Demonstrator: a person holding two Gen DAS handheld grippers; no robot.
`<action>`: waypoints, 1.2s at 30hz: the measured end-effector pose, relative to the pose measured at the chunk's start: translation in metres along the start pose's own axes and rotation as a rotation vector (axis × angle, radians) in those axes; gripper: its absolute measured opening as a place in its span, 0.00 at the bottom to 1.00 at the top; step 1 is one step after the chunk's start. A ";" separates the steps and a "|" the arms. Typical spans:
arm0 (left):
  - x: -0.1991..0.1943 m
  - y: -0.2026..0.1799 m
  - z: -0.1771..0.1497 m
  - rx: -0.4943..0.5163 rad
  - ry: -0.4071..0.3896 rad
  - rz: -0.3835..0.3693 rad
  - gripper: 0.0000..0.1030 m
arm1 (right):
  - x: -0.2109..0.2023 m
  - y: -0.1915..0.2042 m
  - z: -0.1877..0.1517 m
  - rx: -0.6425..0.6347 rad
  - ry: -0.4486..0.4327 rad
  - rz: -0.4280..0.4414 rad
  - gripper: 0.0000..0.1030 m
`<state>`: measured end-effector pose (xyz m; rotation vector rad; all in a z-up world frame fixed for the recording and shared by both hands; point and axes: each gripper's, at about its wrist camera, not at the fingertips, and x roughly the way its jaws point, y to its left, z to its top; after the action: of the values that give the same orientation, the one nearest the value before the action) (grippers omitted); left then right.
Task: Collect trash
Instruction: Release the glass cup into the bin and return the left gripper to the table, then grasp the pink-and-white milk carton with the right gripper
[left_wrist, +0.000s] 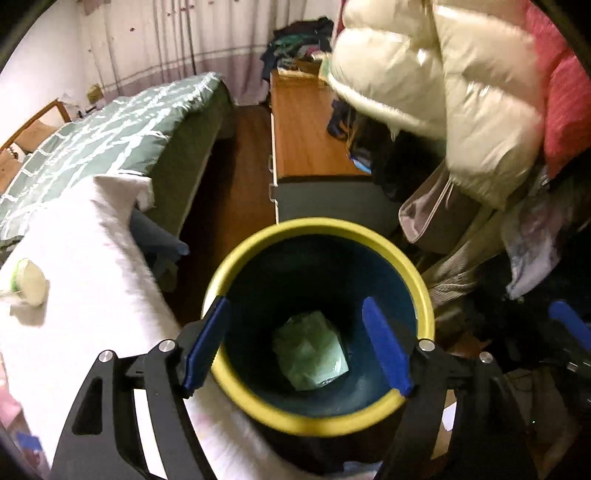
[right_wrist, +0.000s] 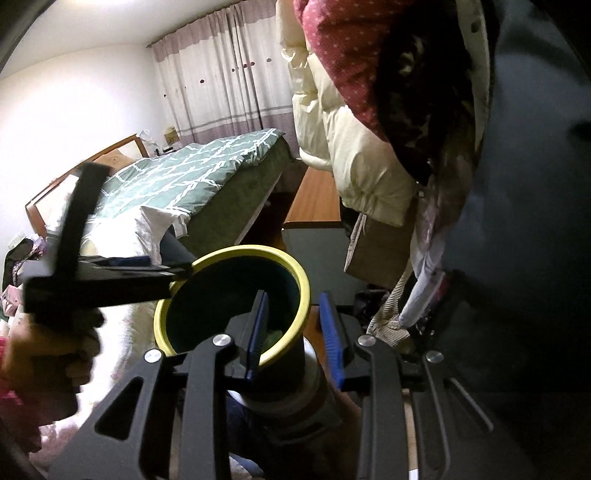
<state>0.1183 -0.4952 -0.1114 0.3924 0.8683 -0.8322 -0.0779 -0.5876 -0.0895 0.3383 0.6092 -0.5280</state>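
Observation:
A trash bin (left_wrist: 402, 258) with a yellow rim and dark blue inside stands beside a white-covered surface. A crumpled pale green piece of trash (left_wrist: 310, 350) lies at its bottom. My left gripper (left_wrist: 299, 347) is open and empty, held right above the bin's mouth. A white and green crumpled piece of trash (left_wrist: 31, 282) lies on the white cover at far left. In the right wrist view my right gripper (right_wrist: 295, 332) is shut on the bin's rim (right_wrist: 301, 310), one blue finger (right_wrist: 258, 332) inside and one outside. The left gripper's body (right_wrist: 110, 277) reaches over the bin from the left.
A bed with a green patterned quilt (left_wrist: 110, 122) lies at the back left. A wooden cabinet (left_wrist: 306, 136) stands behind the bin. Hanging coats, a cream puffer jacket (left_wrist: 443, 92) and piled clothes crowd the right side. Dark floor runs between bed and cabinet.

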 end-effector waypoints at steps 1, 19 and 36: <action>-0.013 0.005 -0.002 -0.010 -0.014 0.001 0.74 | 0.000 0.003 0.000 -0.003 0.001 0.003 0.28; -0.289 0.175 -0.155 -0.330 -0.317 0.379 0.89 | 0.010 0.133 -0.017 -0.219 0.079 0.241 0.33; -0.359 0.255 -0.274 -0.562 -0.328 0.566 0.90 | -0.004 0.377 -0.036 -0.494 0.174 0.682 0.34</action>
<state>0.0442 0.0050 0.0048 -0.0073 0.6016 -0.1033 0.1135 -0.2626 -0.0597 0.1053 0.7222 0.3113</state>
